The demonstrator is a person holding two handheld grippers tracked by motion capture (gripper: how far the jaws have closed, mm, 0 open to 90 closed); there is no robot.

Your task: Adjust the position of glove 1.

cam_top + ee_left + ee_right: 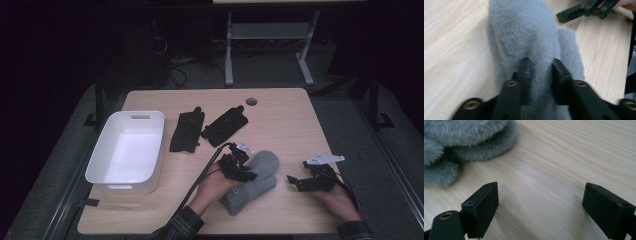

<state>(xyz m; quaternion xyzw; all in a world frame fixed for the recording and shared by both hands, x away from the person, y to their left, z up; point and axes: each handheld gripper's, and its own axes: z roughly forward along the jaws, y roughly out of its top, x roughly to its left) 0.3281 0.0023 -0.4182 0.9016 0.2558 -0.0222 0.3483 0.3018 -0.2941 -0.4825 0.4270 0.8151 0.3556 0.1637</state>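
Observation:
A pair of grey fuzzy mittens (257, 177) lies stacked on the wooden table (285, 125), front centre. My left gripper (246, 175) rests on top of them. In the left gripper view its jaws (540, 62) stand a little apart with a ridge of the upper mitten (529, 35) between them, and I judge them open, not clamped. My right gripper (296, 183) sits low over bare wood just right of the mittens, open wide with nothing between its fingers (541, 197). The mittens (461, 142) lie at the upper left of the right gripper view.
A white plastic bin (127, 150) stands at the left of the table. Two black gloves (187, 131) (225, 125) lie flat behind the mittens. A cable hole (251, 101) sits near the far edge. My right gripper (586, 10) shows beyond the mittens in the left gripper view.

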